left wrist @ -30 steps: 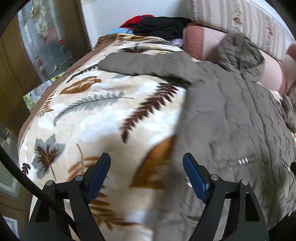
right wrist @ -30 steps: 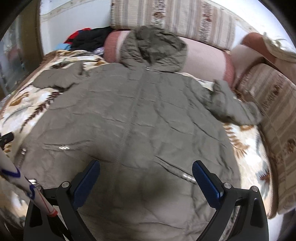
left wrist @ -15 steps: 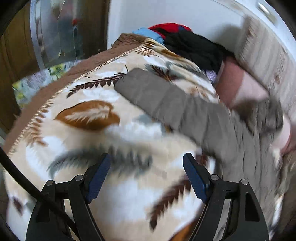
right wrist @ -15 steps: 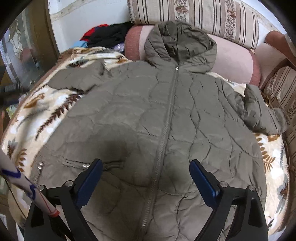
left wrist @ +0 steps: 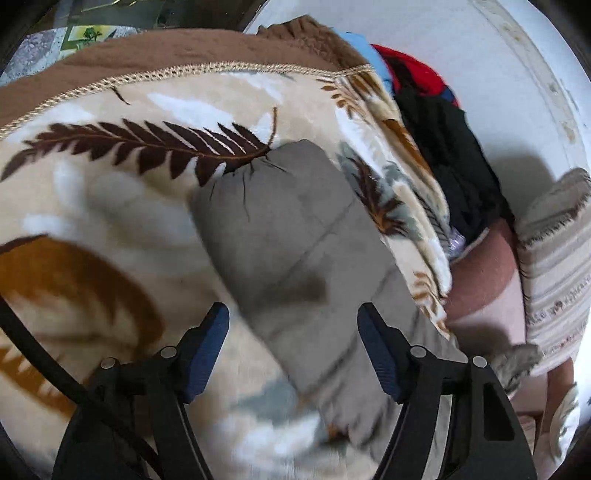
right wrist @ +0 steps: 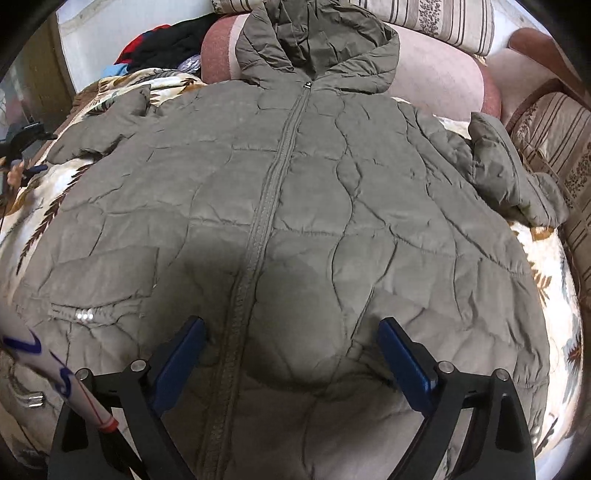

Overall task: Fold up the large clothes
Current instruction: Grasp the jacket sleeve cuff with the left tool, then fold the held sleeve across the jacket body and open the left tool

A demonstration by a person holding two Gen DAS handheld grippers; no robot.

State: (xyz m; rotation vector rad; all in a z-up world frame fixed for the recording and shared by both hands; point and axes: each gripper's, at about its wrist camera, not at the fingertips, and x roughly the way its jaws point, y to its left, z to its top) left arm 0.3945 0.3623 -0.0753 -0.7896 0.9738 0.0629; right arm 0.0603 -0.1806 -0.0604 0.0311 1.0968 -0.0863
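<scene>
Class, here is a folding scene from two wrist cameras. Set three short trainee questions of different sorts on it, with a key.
1. True or false: the jacket is zipped shut and lies front up on the blanket.
2. Which part lies between the open fingers of the left gripper? A hood, B sleeve, C pocket.
3. Fill in: the hood rests against a pink ____.

Key: 1 true. 2 B. 3 bolster. The right gripper, also open, hovers over the lower front.

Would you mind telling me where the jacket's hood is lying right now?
In the right wrist view the hood sits at top centre, above the zipper, propped against the pink bolster below the striped cushion.
</scene>
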